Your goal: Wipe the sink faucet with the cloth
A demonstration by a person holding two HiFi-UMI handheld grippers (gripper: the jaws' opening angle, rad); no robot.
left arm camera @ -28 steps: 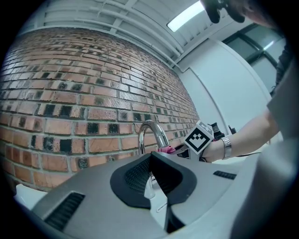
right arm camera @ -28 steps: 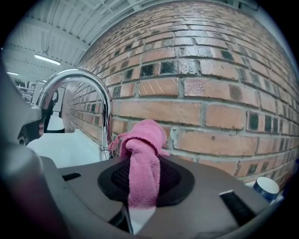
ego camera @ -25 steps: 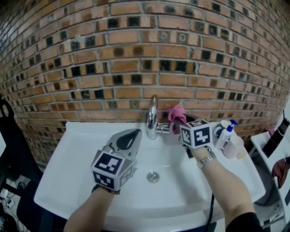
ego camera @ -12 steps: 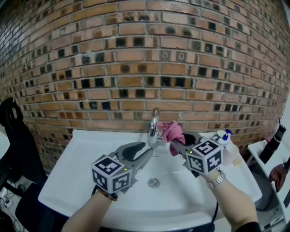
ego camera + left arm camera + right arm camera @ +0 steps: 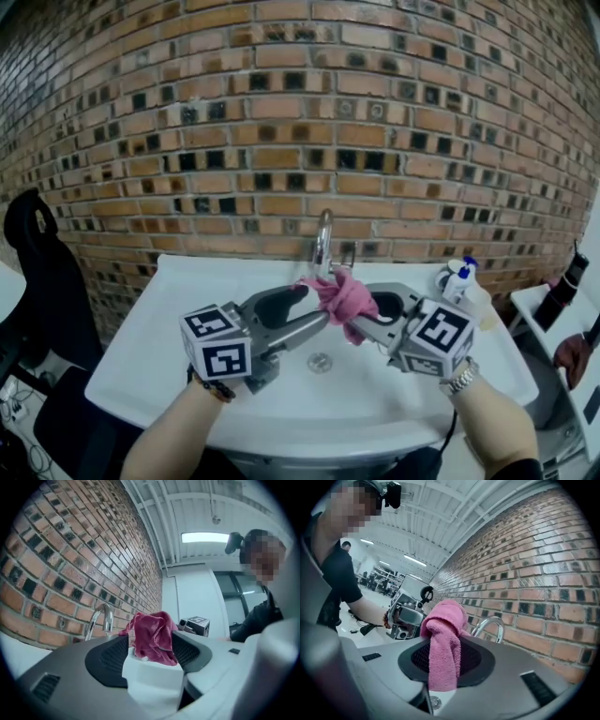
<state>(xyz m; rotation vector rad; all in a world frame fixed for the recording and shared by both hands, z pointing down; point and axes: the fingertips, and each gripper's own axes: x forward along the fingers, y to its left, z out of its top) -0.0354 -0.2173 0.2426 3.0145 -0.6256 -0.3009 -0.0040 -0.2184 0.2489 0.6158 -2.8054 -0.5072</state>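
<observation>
Pink cloth (image 5: 342,298): one piece, bunched. Your right gripper (image 5: 443,644) has its jaws pressed together on it, and a fold hangs down over the pads. Your left gripper (image 5: 150,641) meets it tip to tip. Its jaws have just been opening and now stand spread, with the free end of the cloth between them. Whether a pad brushes the cloth cannot be told.

Containers:
- One white sink (image 5: 141,347) lies under both grippers. It holds one drain (image 5: 320,362), directly below the two tips.
- Two bottles (image 5: 457,279) stand on the rim, off the right gripper's outer side. One has a blue top and the other is pale and blurred. Their contents cannot be made out.

Hidden or cut off:
- One faucet (image 5: 324,239) stands just beyond the tips and apart from the cloth. Its base is covered by the cloth in the head view.
- The sink's near edge is masked by your forearms.
- One black chair (image 5: 37,262), well off the left gripper's outer side, is cut by the frame.

Count: two grippers, one cloth, one faucet, one drain, two bottles.
</observation>
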